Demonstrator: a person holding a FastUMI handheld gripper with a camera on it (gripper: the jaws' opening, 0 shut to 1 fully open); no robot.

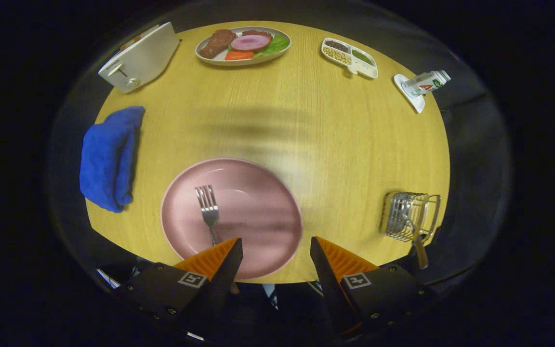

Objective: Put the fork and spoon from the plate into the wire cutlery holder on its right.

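A pink plate [253, 207] lies on the wooden table just ahead of my fingers. A metal fork [208, 209] rests on the plate's left half, tines pointing away; its handle end runs behind my left finger [219, 258]. My gripper [276, 241] hovers open over the plate's near rim with nothing between its fingers. To the right of the plate, near the table's edge, stands the wire cutlery holder [405, 214]. A utensil with a wooden handle [421, 253] sticks out of it toward me; its head is hidden among the wires.
A folded blue cloth [109, 159] lies left of the plate. At the far side stand a toaster [138, 58], a plate of food [244, 44], a divided dish [350, 58] and a tipped bottle on a saucer [424, 83].
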